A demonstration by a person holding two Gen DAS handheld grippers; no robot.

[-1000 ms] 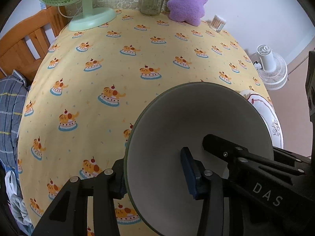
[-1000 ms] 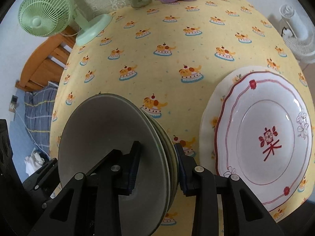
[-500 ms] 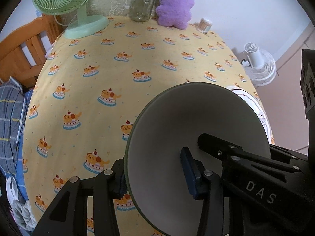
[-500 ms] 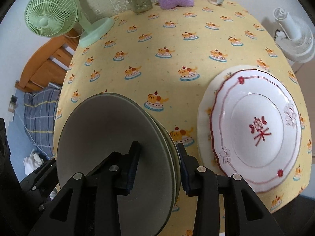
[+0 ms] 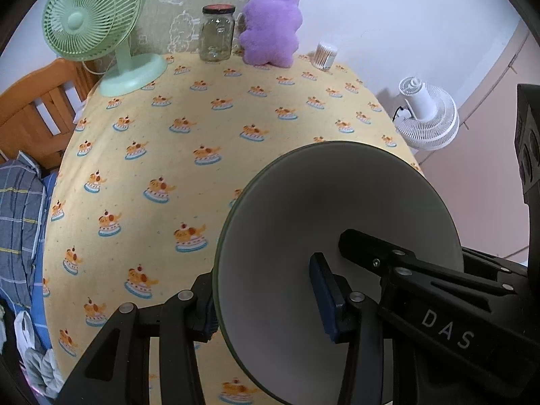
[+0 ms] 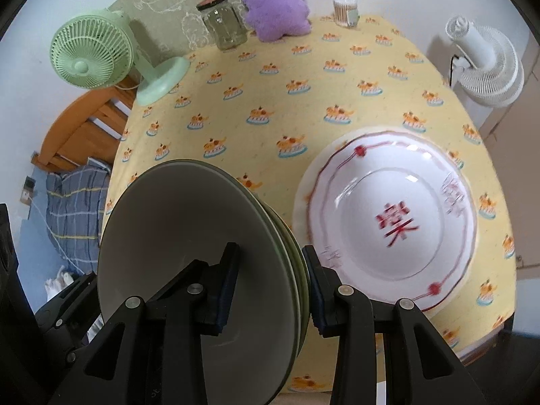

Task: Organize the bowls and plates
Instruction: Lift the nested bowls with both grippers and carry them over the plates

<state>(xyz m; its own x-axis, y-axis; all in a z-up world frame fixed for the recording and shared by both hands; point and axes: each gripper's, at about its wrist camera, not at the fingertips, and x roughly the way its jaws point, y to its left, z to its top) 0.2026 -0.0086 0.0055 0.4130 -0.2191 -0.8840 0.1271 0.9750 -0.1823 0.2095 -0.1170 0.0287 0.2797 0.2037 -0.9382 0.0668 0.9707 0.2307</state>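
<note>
Both grippers risen with grey bowl stack [image 6: 189,236], table [image 5: 236,128] farther below, fingers [image 6: 226,280] gripping opposite rims

The white letters "DAS" stand on the black arm of the right gripper [image 5: 361,246] where it crosses the lower right of the left wrist view. A single red Chinese-style character, blurred and not surely readable, sits in the centre of the white red-rimmed plate [image 6: 337,202] on the desk
</note>
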